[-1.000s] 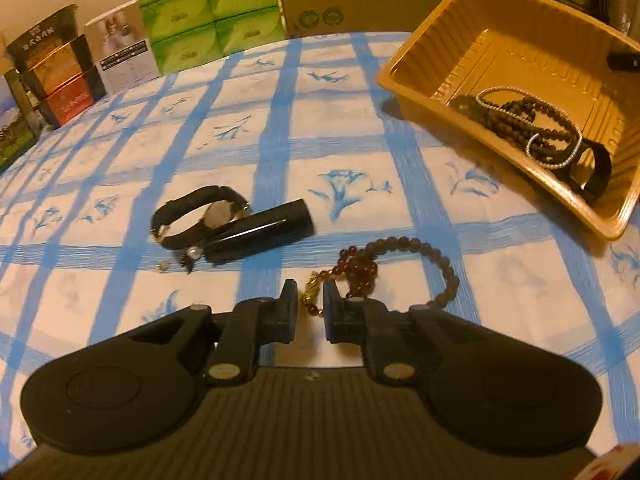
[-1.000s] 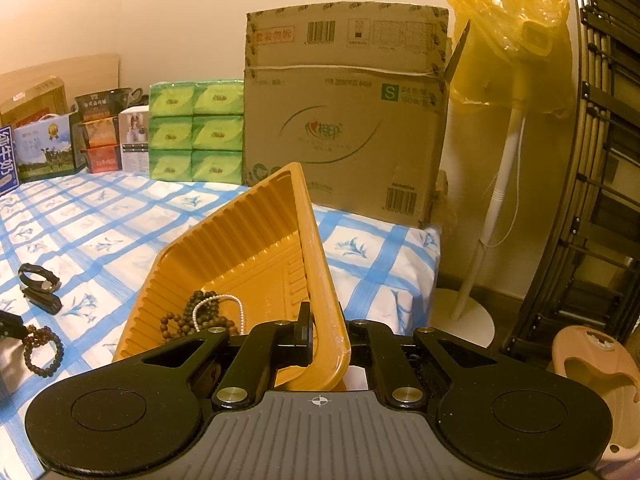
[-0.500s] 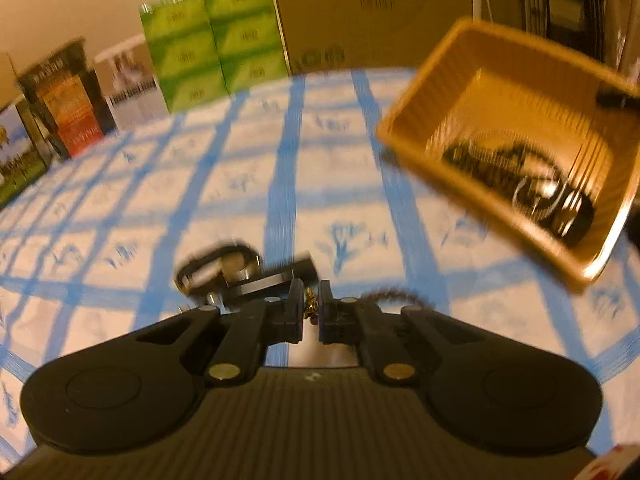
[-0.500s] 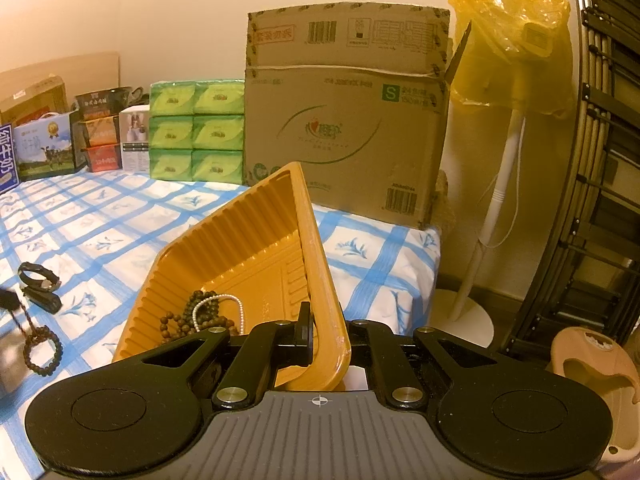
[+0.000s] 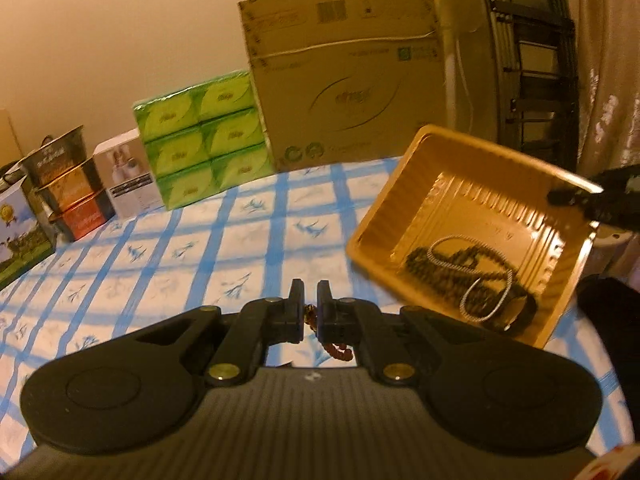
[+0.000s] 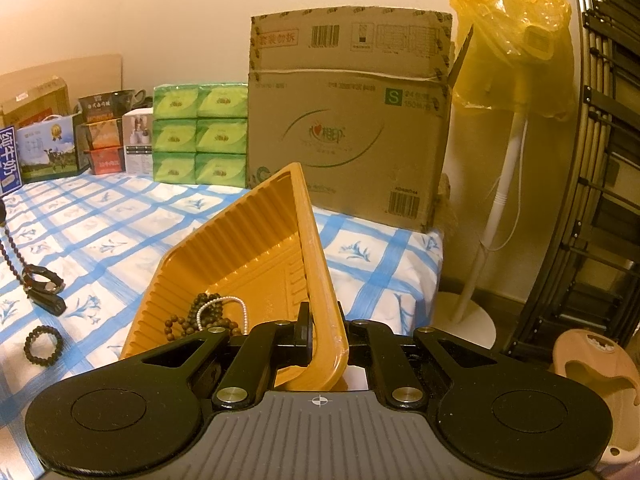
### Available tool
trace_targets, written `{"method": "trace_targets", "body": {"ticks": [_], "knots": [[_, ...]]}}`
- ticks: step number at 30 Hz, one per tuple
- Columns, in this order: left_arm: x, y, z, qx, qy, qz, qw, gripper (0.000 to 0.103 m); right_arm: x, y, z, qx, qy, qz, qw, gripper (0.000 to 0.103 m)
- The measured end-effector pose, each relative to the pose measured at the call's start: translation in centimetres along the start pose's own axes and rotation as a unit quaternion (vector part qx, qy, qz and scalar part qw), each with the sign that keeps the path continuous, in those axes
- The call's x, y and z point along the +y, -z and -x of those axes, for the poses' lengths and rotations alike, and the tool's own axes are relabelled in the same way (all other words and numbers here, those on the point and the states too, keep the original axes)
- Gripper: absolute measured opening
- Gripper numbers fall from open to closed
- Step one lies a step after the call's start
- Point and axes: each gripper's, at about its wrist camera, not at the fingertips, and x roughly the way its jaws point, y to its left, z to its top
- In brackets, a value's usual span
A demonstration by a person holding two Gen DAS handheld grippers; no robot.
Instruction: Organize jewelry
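Beads [image 5: 340, 352] mostly hidden behind left gripper [image 5: 311, 308], tray [image 5: 376, 240] contents blurred

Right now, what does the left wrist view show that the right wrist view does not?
Only the left view: the left gripper shut on the reddish bead strand, and the right fingers on the tray's far rim.
Only the right view: a watch, a black case and a bead bracelet lying on the cloth, and a covered fan.
Both: the tilted tray with beads and a pearl strand, the cardboard box, the green packs.

Bead string [image 5: 338, 350] mostly hidden below left tool [image 5: 311, 308]; carton print blurred
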Motion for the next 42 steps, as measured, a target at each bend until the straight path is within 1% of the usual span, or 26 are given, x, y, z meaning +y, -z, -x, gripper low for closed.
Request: {"method": "trace_targets", "body": {"ticks": [2, 7, 11, 15, 21, 26, 30, 34, 36, 39, 42], "knots": [[-0.9, -0.7, -0.1, -0.003, 0.008, -0.001, 1.0000, 0.005, 0.0, 0.0, 0.0, 0.000, 0.000, 0.000, 1.000, 0.007], [-3.8, -2.3, -1.0, -0.013, 0.051, -0.001, 0.9986, 0.005, 0.0, 0.0, 0.0, 0.000, 0.000, 0.000, 1.000, 0.007], [-6.6, -3.4, -2.5, -0.017, 0.084, -0.003, 0.9963, 0.005, 0.1, 0.0, 0.1, -0.001, -0.001, -0.001, 1.000, 0.007], [-9.2, -4.1, -4.9, -0.010, 0.122, 0.000, 0.9925, 0.005, 0.2, -0.1, 0.2, -0.001, -0.002, -0.003, 1.000, 0.008], [-12.0, -4.5, -8.2, 0.013, 0.151, -0.008, 0.9884, 0.005, 0.1, -0.1, 0.2, -0.003, -0.005, -0.006, 1.000, 0.008], [-12.7, -4.5, -9.7, 0.025, 0.162, 0.005, 0.9864, 0.006, 0.0, -0.1, 0.1, -0.003, -0.007, -0.011, 1.000, 0.008], [-12.2, -4.2, -9.5, 0.021, 0.153, 0.006, 0.9880, 0.006, -0.1, -0.1, 0.2, -0.004, -0.008, -0.012, 1.000, 0.008], [-10.5, -3.4, -8.3, 0.016, 0.126, 0.020, 0.9917, 0.006, -0.1, -0.1, 0.2, -0.004, -0.009, -0.013, 1.000, 0.008], [-9.4, -2.8, -7.6, 0.013, 0.104, 0.032, 0.9940, 0.006, 0.0, -0.1, 0.3, -0.005, -0.009, -0.013, 1.000, 0.008], [-7.1, -1.6, -6.1, 0.009, 0.057, 0.053, 0.9969, 0.011, 0.0, -0.1, 0.3, -0.005, -0.009, -0.013, 1.000, 0.008], [-4.8, -0.3, -4.7, 0.008, 0.017, 0.080, 0.9966, 0.018, 0.0, -0.1, 0.3, -0.005, -0.009, -0.013, 1.000, 0.008]]}}
